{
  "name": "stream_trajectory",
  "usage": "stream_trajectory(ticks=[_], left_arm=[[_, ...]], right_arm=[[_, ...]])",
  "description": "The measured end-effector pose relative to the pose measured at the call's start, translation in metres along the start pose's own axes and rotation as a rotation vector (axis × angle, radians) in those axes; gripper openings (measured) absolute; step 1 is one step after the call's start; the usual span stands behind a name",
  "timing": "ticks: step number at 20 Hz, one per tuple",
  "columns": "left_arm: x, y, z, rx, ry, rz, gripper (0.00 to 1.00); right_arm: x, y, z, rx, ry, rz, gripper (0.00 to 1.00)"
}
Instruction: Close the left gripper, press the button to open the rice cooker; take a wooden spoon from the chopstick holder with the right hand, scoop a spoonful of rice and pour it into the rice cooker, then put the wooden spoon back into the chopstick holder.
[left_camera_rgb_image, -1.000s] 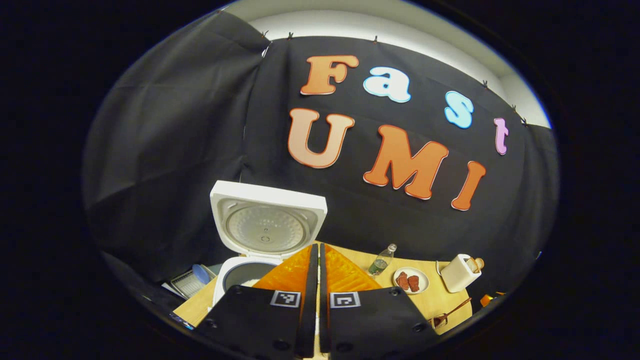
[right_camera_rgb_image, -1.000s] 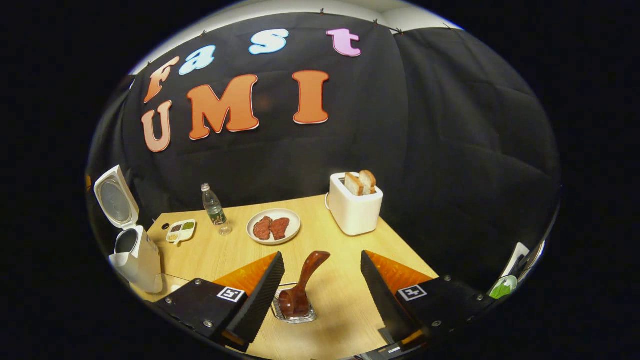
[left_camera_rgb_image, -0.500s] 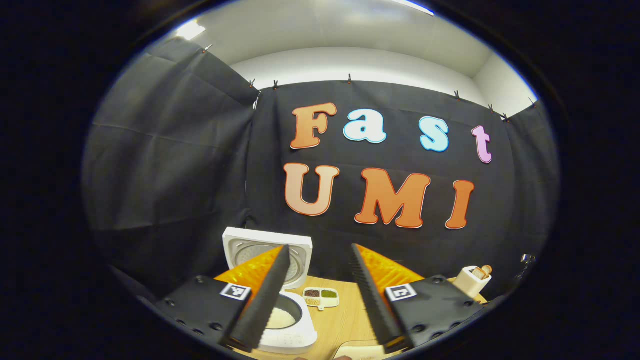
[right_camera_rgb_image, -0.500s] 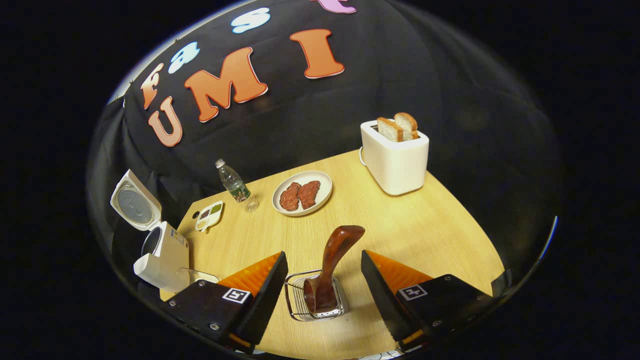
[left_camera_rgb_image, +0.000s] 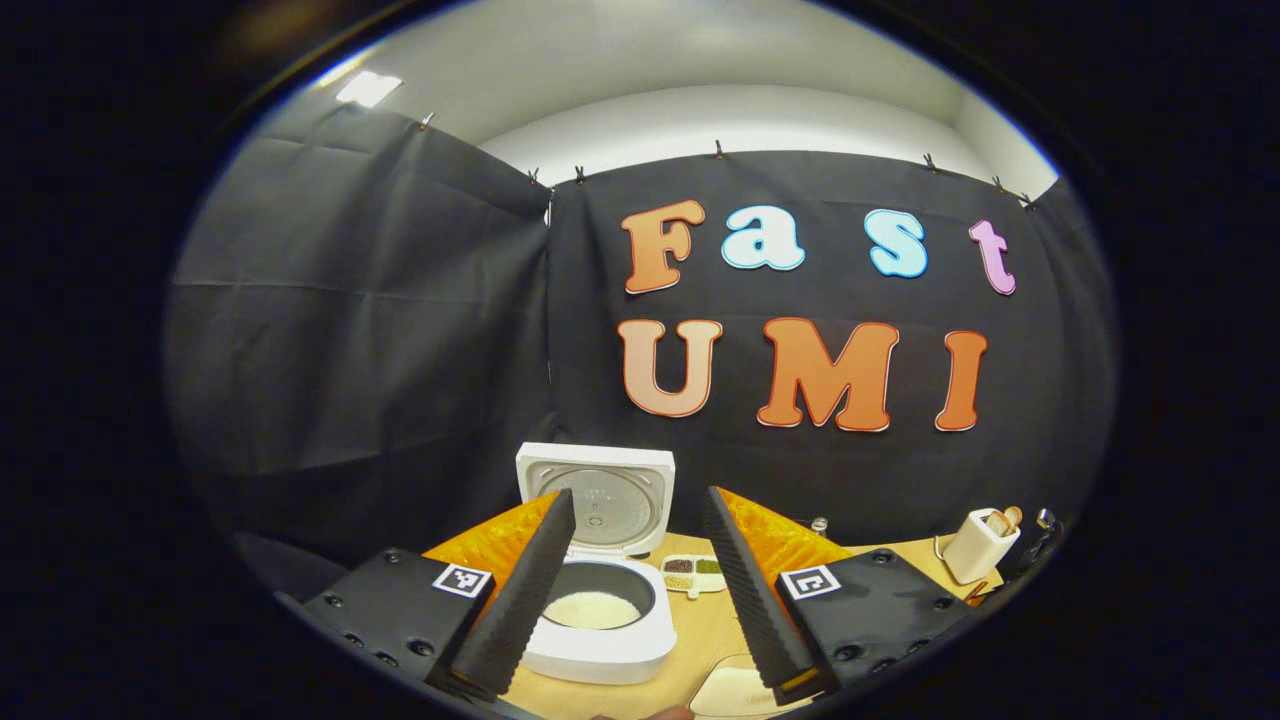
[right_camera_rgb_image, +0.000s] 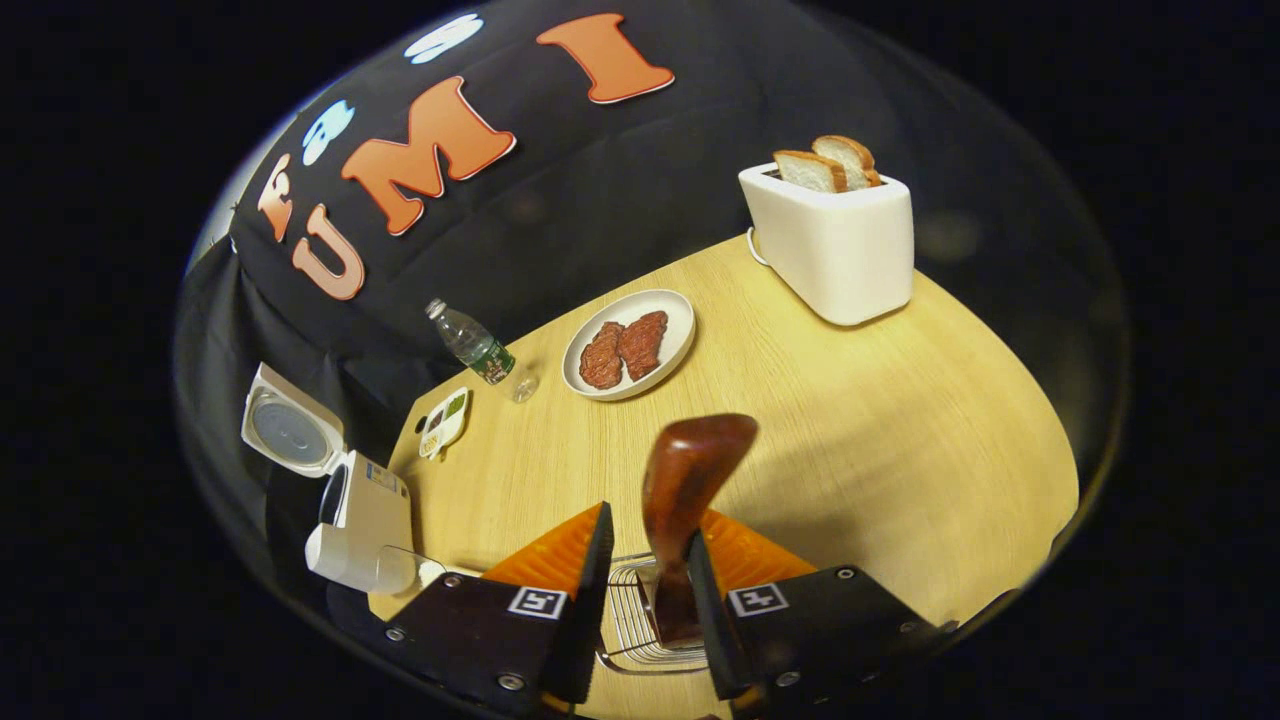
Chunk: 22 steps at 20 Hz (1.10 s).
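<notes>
Right gripper (right_camera_rgb_image: 645, 590) clamped on wooden spoon (right_camera_rgb_image: 685, 500) handle, spoon standing in chopstick holder (right_camera_rgb_image: 630, 625). Left gripper (left_camera_rgb_image: 630, 590) spread, empty. Rice cooker (left_camera_rgb_image: 600, 600) lid up (button done). Advice: lift straight up, clearing the holder.

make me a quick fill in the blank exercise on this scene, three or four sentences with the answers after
1. The lid of the rice cooker stands ____.
2. The right claw has its fingers closing around the handle of the wooden ____, which stands in the chopstick holder.
3. Two slices of bread stick up out of the ____.
4. The left claw is ____ and holds nothing.

Missing words: open; spoon; toaster; open
</notes>
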<state>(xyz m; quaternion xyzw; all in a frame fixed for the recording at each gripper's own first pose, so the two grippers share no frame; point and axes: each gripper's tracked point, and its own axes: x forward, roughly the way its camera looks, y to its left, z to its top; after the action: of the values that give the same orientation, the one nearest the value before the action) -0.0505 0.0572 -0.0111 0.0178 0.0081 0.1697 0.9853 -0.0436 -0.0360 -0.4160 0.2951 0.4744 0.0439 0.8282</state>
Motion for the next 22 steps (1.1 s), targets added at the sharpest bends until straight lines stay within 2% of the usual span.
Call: stream_trajectory(ticks=[1, 2, 3, 5, 6, 8, 9, 10, 12, 17, 18, 19, 22], left_arm=[[-0.001, -0.001, 0.0, 0.006, 0.0, 0.005, 0.9], [-0.002, -0.002, 0.0, 0.011, -0.001, 0.004, 0.93], [-0.002, -0.005, -0.001, 0.012, 0.003, 0.003, 0.9], [-0.001, -0.014, -0.007, 0.017, 0.018, -0.01, 0.93], [0.002, -0.017, -0.007, 0.021, 0.019, -0.019, 0.9], [0.008, -0.025, -0.009, 0.033, 0.019, -0.043, 0.93], [0.012, -0.03, -0.008, 0.037, 0.013, -0.061, 0.9], [0.015, -0.035, -0.008, 0.044, 0.008, -0.083, 0.87], [0.024, -0.041, -0.011, 0.07, 0.0, -0.128, 0.93], [0.052, -0.042, -0.008, 0.132, -0.03, -0.229, 0.91], [0.057, -0.041, -0.009, 0.135, -0.027, -0.248, 0.92], [0.062, -0.041, -0.009, 0.135, -0.028, -0.263, 0.92], [0.073, -0.037, -0.01, 0.125, -0.022, -0.289, 0.92]], right_arm=[[0.0, -0.001, -0.001, 0.014, -0.006, 0.006, 0.35], [0.002, -0.004, -0.002, 0.014, -0.01, -0.002, 0.31], [0.002, -0.01, -0.002, 0.005, -0.014, -0.019, 0.25], [-0.001, -0.014, -0.004, 0.0, -0.006, -0.026, 0.21], [-0.002, -0.014, -0.004, -0.004, -0.012, -0.024, 0.2], [-0.009, -0.017, -0.007, 0.001, -0.019, -0.04, 0.2], [-0.012, -0.02, -0.005, 0.012, -0.044, -0.051, 0.24], [-0.017, -0.019, -0.007, 0.018, -0.049, -0.058, 0.2], [-0.026, -0.021, -0.01, 0.031, -0.084, -0.083, 0.2], [-0.049, -0.025, -0.021, 0.118, -0.177, -0.192, 0.2], [-0.054, -0.025, -0.024, 0.141, -0.199, -0.211, 0.15], [-0.056, -0.025, -0.026, 0.154, -0.222, -0.229, 0.2], [-0.061, -0.027, -0.039, 0.189, -0.253, -0.278, 0.2]])
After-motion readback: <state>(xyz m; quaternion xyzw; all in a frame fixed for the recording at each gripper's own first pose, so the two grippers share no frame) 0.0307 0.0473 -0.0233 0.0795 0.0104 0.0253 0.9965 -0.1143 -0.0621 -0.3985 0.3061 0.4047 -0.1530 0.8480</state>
